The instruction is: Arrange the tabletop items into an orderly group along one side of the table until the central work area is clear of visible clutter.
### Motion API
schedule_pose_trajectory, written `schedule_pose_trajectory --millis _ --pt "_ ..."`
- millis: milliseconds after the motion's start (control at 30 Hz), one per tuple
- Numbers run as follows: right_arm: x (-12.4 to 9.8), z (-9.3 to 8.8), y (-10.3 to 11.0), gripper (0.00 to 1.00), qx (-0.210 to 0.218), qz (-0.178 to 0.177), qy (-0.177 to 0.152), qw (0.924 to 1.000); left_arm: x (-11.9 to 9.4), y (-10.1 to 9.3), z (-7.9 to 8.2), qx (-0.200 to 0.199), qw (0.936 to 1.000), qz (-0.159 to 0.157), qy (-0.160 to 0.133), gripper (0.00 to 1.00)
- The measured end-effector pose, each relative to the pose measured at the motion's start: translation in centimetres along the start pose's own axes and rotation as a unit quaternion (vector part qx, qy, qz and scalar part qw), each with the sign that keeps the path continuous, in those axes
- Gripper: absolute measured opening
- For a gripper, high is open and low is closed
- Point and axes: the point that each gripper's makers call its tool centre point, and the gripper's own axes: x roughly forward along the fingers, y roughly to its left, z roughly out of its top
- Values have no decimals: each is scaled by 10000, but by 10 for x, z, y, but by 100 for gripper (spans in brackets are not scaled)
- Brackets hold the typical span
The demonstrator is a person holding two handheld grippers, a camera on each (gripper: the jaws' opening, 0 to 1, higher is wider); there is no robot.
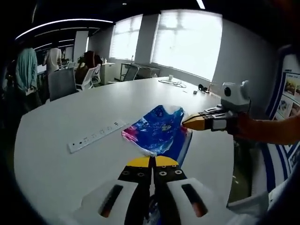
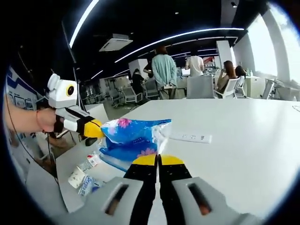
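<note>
Both grippers, left [image 1: 152, 161] and right [image 2: 158, 160], have jaws closed on the blue bag [image 1: 159, 131], held just over the worktop [image 1: 61, 117] near its edge. Power strip [image 1: 96, 136] and small packets [image 2: 84, 180] look unsorted; I'd say early stage

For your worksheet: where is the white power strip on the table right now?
In the left gripper view the white power strip lies flat on the white table, left of the blue plastic bag; in the right gripper view it lies just beyond the bag.

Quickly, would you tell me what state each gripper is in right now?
Left gripper: shut on the blue plastic bag.
Right gripper: shut on the same bag.
</note>
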Motion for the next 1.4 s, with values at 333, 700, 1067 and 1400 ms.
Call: schedule_pose_trajectory --millis 333,700,1067,1400 --pt "-8 -8 -28 0 31 -264 132 9996 29 -7 5 -29 9999 -102 60 0" --pt "-2 -33 -48 0 220 -356 377 9984 59 -3 -13 -195 9993 -142 300 0" --pt "10 -57 -64 0 424 -402 594 9965 84 5 -32 -439 9979 -104 468 0" --pt "22 -85 -80 0 602 -412 858 9936 110 13 -57 -670 9953 -98 693 0"
